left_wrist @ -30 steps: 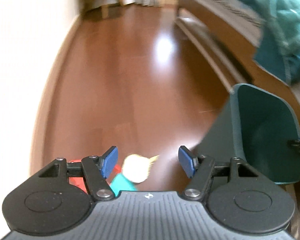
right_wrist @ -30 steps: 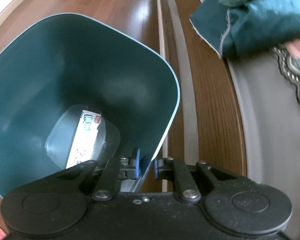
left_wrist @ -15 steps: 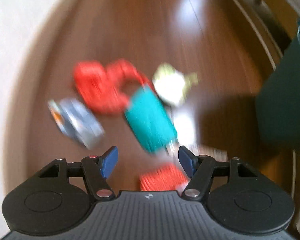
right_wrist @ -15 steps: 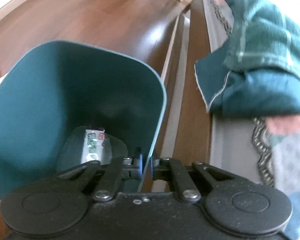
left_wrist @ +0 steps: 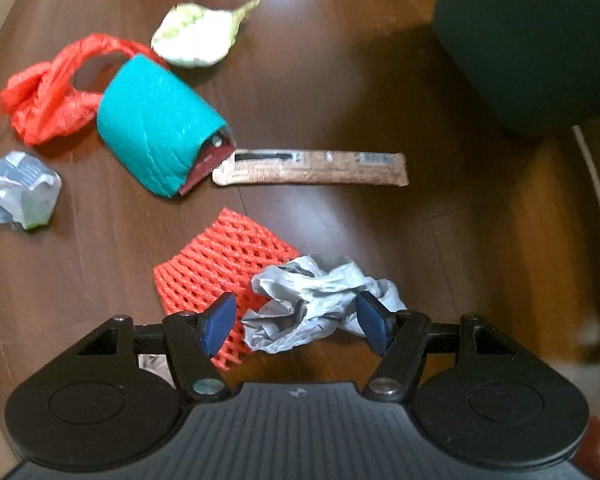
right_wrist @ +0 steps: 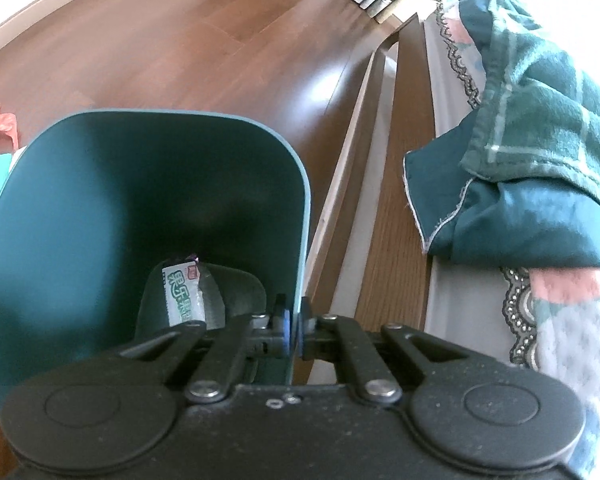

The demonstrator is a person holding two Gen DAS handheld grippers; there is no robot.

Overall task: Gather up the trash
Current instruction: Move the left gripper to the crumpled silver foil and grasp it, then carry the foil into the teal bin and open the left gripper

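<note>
Left claw (left_wrist: 294, 322) wide over crumpled grey plastic (left_wrist: 320, 308).
The wad lies between its pads, lower centre of frame, overlapping orange foam net (left_wrist: 220, 268); right claw (right_wrist: 293, 326) grips the green bin's (right_wrist: 140, 200) rim.

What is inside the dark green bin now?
One white wrapper with green print lies on the bottom of the dark green bin. The right gripper covers part of the bottom.

Left gripper (left_wrist: 296, 326) lower, over grey wad (left_wrist: 316, 308) (floor litter).
</note>
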